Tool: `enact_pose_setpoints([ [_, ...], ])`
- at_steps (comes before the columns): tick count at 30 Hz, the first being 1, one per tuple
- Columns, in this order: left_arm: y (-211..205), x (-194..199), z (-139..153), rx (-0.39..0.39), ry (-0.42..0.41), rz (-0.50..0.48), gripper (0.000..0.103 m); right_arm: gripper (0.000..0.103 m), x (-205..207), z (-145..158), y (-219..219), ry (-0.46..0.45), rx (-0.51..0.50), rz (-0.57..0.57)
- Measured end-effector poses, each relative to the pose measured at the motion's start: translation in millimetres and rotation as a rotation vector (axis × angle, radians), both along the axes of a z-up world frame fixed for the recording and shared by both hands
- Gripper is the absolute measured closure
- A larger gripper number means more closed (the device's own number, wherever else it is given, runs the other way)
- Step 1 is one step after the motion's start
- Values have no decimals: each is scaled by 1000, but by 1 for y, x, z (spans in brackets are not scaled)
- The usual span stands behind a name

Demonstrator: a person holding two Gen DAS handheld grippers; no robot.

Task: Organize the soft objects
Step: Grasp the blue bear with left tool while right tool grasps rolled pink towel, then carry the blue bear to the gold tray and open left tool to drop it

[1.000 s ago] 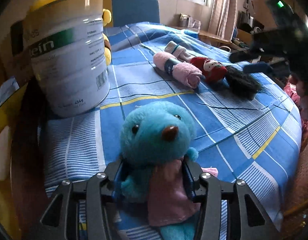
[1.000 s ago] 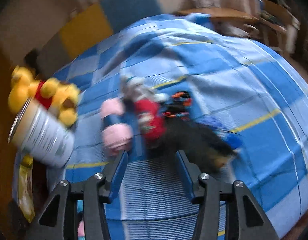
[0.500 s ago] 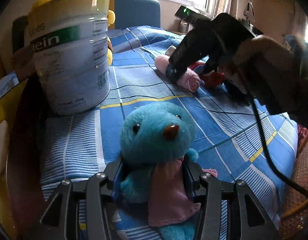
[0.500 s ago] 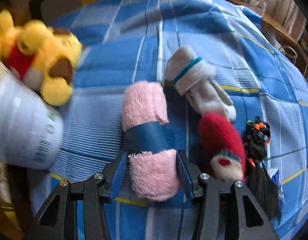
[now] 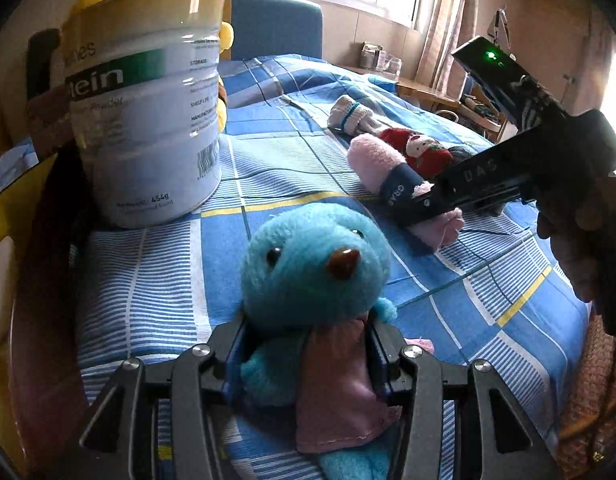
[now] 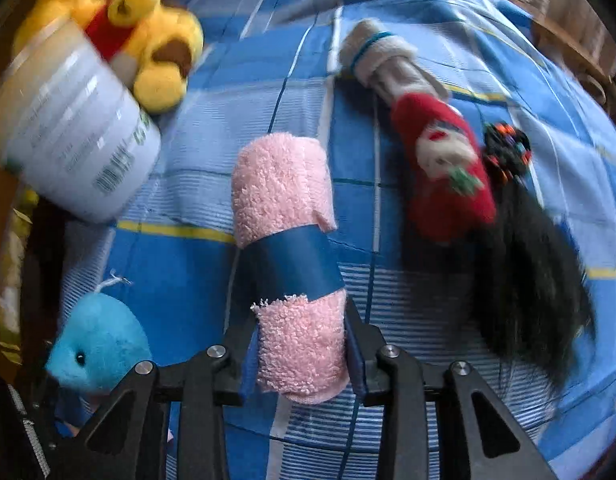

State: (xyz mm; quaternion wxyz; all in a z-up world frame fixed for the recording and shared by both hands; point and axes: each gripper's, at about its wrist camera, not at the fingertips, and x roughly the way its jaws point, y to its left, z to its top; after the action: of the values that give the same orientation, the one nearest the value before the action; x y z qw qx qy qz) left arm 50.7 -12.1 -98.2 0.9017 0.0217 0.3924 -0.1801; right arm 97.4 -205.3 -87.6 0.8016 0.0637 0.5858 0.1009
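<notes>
A blue plush toy (image 5: 308, 272) in a pink bib stands on the blue checked bedsheet (image 5: 156, 300), and my left gripper (image 5: 306, 356) is shut on its body. Further right lies a pink rolled towel (image 6: 280, 188) with a blue paper band, also seen as the pink roll (image 5: 375, 160) in the left wrist view. My right gripper (image 6: 302, 344) points steeply down over the roll's near end. Its jaws are closing, with the towel between them and the pads touching both sides. A person's hand (image 5: 579, 240) holds that right gripper (image 5: 427, 204).
A tall white tin (image 5: 148, 120) stands left of the plush toy, with a yellow bear (image 6: 156, 48) behind it. Right of the towel lie a rolled sock (image 6: 387, 60), a red Santa doll (image 6: 443, 172) and a black hairpiece (image 6: 527, 280). A blue chair (image 5: 276, 28) stands beyond the bed.
My right gripper has come down over the pink towel roll and its jaws have narrowed around the near end. The left gripper and the blue plush toy have stayed put.
</notes>
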Motion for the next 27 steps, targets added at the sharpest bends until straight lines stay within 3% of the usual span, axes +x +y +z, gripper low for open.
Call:
enact_pose_setpoints([
  [12, -5, -1, 3, 41, 16, 8, 55, 66, 0, -3, 16, -59, -71, 72],
  [14, -3, 1, 9, 21, 52, 29, 57, 66, 1, -2, 17, -65, -77, 80],
  [27, 2, -31, 51, 23, 21, 33, 58, 65, -10, 0, 21, -109, -129, 126],
])
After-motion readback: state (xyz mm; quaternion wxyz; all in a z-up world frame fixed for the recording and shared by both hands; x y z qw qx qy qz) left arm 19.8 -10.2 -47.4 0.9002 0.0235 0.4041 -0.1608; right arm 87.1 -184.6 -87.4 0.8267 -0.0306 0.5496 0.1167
